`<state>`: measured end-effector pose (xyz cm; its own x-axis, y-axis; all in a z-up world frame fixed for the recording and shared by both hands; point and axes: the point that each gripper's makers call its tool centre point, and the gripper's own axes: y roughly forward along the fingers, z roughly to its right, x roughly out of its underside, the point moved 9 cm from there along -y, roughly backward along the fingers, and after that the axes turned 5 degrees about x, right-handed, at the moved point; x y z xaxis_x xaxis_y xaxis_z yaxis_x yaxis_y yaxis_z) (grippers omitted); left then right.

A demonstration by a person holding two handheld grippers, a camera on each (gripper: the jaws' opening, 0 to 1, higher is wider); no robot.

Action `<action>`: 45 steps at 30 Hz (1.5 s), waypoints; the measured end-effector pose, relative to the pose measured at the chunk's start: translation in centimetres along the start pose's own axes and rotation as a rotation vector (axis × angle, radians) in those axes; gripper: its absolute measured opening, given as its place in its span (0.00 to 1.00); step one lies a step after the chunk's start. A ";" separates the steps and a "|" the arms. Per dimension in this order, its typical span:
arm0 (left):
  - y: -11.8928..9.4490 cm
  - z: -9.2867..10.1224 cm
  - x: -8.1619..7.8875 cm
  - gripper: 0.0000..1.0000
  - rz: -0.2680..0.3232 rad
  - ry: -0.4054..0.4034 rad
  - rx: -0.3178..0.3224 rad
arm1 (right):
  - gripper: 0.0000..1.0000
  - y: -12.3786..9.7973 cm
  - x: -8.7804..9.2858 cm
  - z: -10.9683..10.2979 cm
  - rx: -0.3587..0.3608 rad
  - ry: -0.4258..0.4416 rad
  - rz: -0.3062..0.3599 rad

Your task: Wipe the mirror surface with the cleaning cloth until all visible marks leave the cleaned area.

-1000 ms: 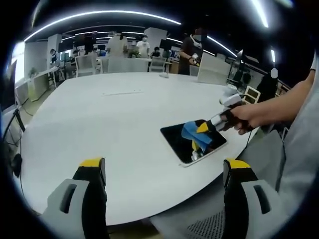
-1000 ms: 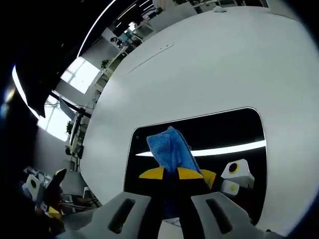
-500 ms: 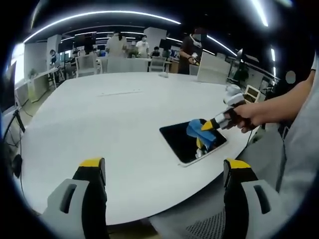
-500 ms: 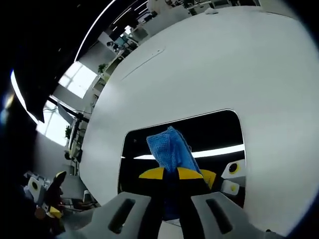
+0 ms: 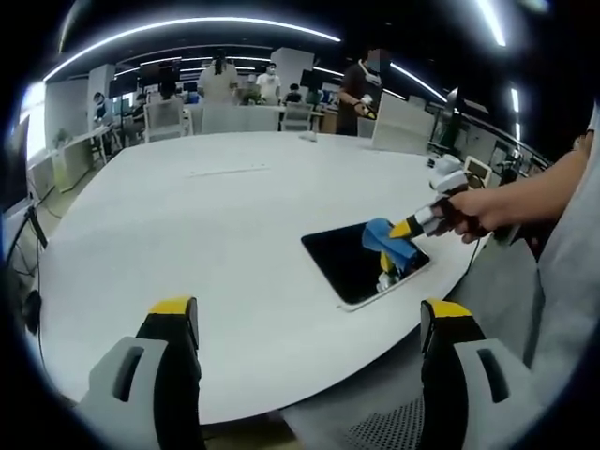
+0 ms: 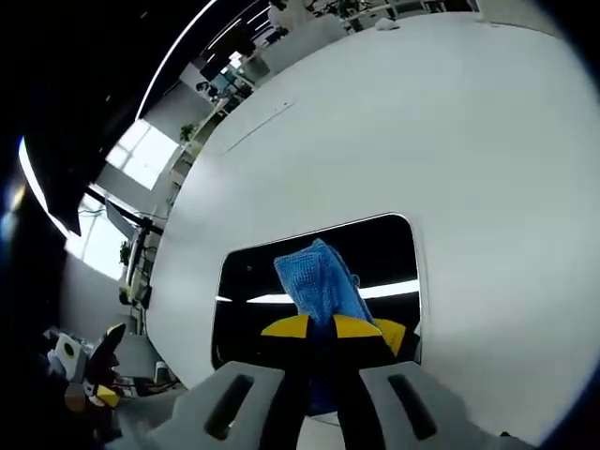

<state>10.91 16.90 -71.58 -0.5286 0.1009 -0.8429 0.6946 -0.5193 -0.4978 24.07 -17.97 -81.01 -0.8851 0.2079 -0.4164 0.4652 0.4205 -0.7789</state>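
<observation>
Right gripper point(image 6: 322, 325) clamped tight on the blue cleaning cloth point(image 6: 319, 283), yellow tips pinched together with the cloth bunched up ahead of them; in the left gripper view the same gripper point(image 5: 410, 228) comes in from the right, held by a person's hand point(image 5: 469, 212), cloth point(image 5: 392, 242) pressed down onto the mirror point(image 5: 354, 262). Left gripper point(image 5: 309, 319) jaws spread wide apart, nothing between them, hanging back over the near table edge, well apart from the mirror, which sits ahead and to the right of its jaws. Mirror point(image 6: 258, 292) is a dark rounded rectangle lying flat on the white round table point(image 6: 375, 131), directly under and ahead of the right gripper tips, reflecting a bright ceiling light strip. Versus a second ago: in the right gripper view the mirror's far right edge has slid leftward toward the jaws, so less dark glass shows right of the cloth, and the reflected gripper parts that showed there are mostly gone; view moved with the hand, mirror itself looks unmoved in the left gripper view. In the left gripper view cloth and right gripper have shifted toward the mirror's right, far corner. Left gripper unchanged, same spread, same spot. Beyond the table point(image 5: 187, 225): chairs, desks and several people standing in the office background.
</observation>
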 end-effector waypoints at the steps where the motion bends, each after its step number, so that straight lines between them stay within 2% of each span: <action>1: 0.1 0.0 0.0 0.99 0.001 0.000 -0.001 | 0.02 0.0 0.0 0.1 0.000 0.002 0.000; 13: 0.9 1.1 0.1 0.99 -0.007 -0.002 -0.004 | 0.02 -0.7 -0.5 1.4 0.001 0.008 -0.004; 26: 1.4 2.4 0.0 0.99 -0.008 -0.008 -0.051 | 0.02 -0.6 -0.8 2.0 -0.031 -0.007 -0.024; 36: 1.9 1.9 -0.6 0.99 0.005 -0.007 -0.041 | 0.02 -0.6 -0.8 2.0 -0.033 0.001 -0.025; 45: 1.5 1.1 -0.7 0.99 -0.015 -0.006 -0.027 | 0.02 -1.1 -0.8 2.2 -0.008 0.025 -0.022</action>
<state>11.83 15.12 -71.49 -0.5421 0.1033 -0.8340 0.6993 -0.4948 -0.5158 24.31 -20.61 -80.82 -0.8952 0.2208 -0.3871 0.4456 0.4320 -0.7841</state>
